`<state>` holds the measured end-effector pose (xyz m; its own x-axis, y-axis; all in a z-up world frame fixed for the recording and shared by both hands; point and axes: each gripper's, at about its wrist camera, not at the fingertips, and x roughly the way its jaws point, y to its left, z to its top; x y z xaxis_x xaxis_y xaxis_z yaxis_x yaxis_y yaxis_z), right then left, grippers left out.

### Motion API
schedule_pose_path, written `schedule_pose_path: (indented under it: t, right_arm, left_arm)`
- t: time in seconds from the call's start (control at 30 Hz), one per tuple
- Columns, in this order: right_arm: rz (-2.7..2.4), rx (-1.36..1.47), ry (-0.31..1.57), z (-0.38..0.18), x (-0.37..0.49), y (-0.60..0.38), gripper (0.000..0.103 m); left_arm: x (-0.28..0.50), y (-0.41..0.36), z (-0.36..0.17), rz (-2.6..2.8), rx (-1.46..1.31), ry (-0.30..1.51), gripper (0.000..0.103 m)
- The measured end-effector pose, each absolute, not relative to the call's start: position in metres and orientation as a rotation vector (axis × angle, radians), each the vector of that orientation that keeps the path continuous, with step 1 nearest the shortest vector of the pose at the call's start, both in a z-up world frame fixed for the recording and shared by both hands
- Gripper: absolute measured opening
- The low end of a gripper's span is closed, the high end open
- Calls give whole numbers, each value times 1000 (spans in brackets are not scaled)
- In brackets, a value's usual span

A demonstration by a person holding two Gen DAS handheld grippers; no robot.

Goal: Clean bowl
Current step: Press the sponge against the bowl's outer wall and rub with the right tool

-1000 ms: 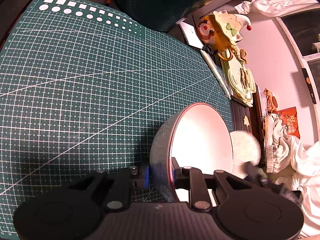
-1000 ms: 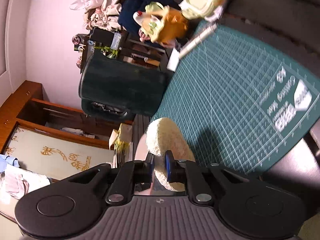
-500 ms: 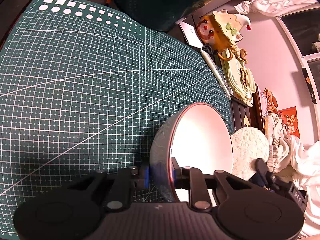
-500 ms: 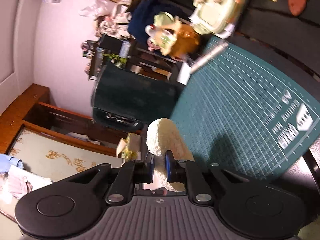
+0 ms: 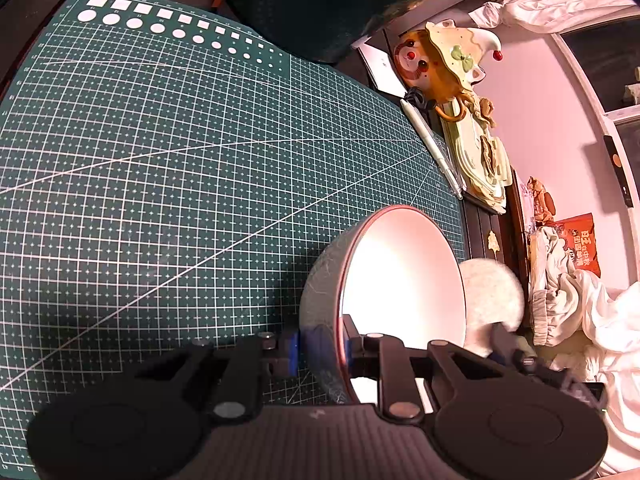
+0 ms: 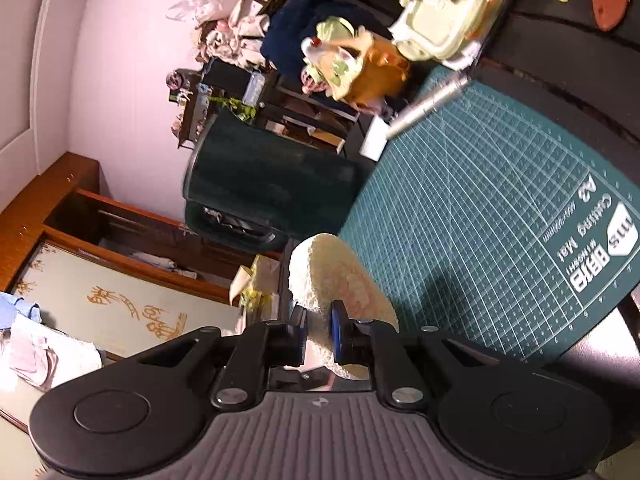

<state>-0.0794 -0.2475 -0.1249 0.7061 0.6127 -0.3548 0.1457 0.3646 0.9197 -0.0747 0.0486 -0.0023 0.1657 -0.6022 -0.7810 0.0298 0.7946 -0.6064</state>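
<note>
Bowl (image 5: pixel 400 280) wall sits pinched between the pads of the left gripper (image 5: pixel 320 350), one pad outside and one inside the rim, with its white inside turned sideways above the green cutting mat (image 5: pixel 160 160). Just beside its far rim shows a pale round sponge (image 5: pixel 490 292), blurred. The right gripper (image 6: pixel 318 332) is clamped narrowly on that sponge (image 6: pixel 336 280), off the mat's edge (image 6: pixel 480 220).

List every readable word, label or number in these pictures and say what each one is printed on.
"A3": corner of the green cutting mat.
"Cutting Mat": same corner of the mat.
"ms": white logo badge on the mat.
Chinese characters beside the badge: too distorted to read.
Chinese characters on the orange packet: too small to read surely.
Gold characters on the pale panel: not legible.
</note>
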Motion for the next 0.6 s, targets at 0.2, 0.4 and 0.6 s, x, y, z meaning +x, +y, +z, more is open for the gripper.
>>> schedule_pose_path:
  t: [0.2,0.4,0.6]
  right_arm:
    - [335,1187,754,-119,-80,-251,11]
    - [354,1207,735,-119,-80,-253,12]
    - [327,1207,778,-128,-80,-251,12]
  left_arm:
    - [-77,61,-22,-480,-519,1340,20]
    - [-35,91,-55,-479,-516,1340,20]
    - [-27,99,-54,-477,-517,1341,20]
